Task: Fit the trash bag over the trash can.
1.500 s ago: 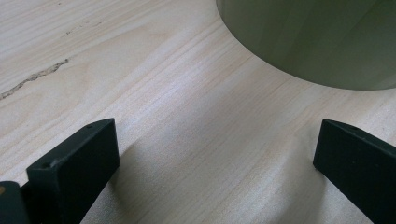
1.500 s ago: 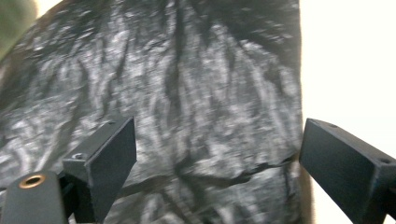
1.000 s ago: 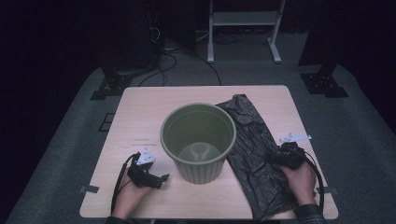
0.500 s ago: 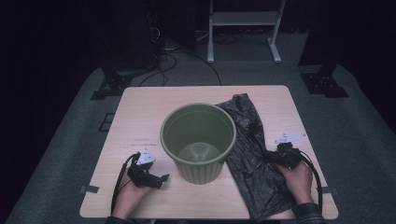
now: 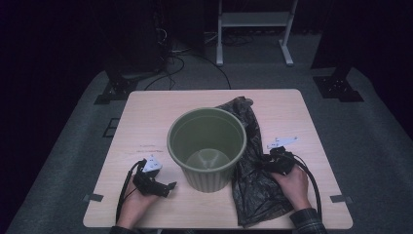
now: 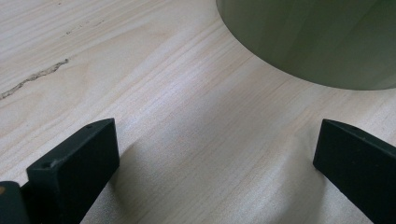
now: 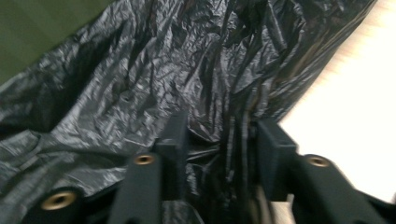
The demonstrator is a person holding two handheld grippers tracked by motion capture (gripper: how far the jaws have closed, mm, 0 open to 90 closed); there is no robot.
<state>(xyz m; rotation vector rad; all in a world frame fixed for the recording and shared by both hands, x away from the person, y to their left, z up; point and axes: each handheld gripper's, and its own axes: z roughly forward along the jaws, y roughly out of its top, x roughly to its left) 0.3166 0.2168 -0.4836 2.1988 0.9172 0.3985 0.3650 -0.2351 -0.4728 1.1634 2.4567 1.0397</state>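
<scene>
Risk sits mostly with the right gripper — its jaws have just been opening again after a squeeze, and they now stand part open around a bunched fold of the black bin bag. From the right gripper view I can't tell if the pads press the film or only straddle it. If they don't bite, any lift likely slips off thin slick plastic and the bag drops back flat.

Bag lies crumpled on the table, right of the green bucket, one edge against the bucket wall and running round behind it. Bucket stands upright mid-table, empty inside as far as the high view shows.

Second risk — a pinch that catches both layers gives a bag that won't open over the rim. Third: dragging the bag sideways could shove or tip the bucket, since nothing steadies it. Left gripper rests low over bare wood with jaws wide apart and nothing between them, bucket base just ahead, not touching. Trailing cable by the right hand could also snag the film.
</scene>
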